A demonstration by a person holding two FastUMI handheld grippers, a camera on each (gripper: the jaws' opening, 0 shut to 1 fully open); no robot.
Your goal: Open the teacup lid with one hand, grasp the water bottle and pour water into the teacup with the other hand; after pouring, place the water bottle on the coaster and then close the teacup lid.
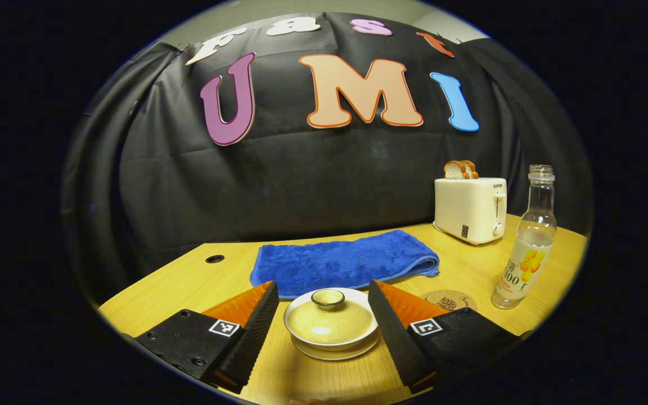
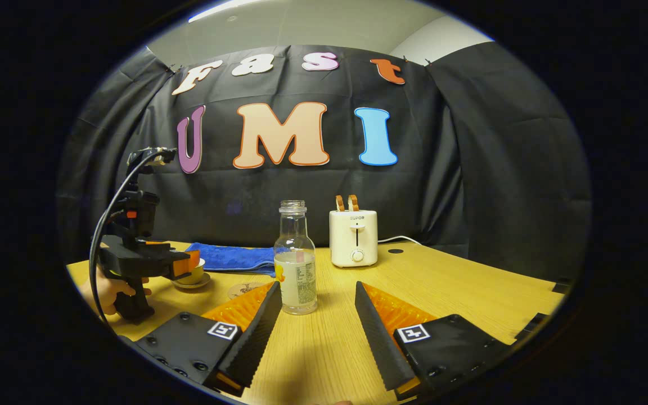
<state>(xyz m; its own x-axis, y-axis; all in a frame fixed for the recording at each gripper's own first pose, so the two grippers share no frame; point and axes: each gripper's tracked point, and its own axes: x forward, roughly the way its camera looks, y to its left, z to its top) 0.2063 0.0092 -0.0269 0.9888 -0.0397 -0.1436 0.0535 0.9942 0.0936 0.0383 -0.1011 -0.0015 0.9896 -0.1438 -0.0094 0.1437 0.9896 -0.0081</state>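
**Mia:** Teacup first! It sits on its saucer near the front edge of the surface, and the lid is on top. The left hand-held gripper has its two fingers spread wide, one on each side of the cup, not touching it.

**Ben:** Why is it there?

**Mia:** I think it wants to take the lid by the little knob, so it lines up with the cup in the middle.

**Ben:** And the water bottle?

**Mia:** It stands up straight, with no cap, and has some water in it. It is just beside the round coaster, toward the right side of the surface. The right hand-held gripper is open too, holding nothing. The bottle is just ahead of it, close to its left finger.

**Ben:** So it is getting ready to grab?

**Mia:** I think so. The blue towel and the toaster with bread wait at the back edge, out of the way.
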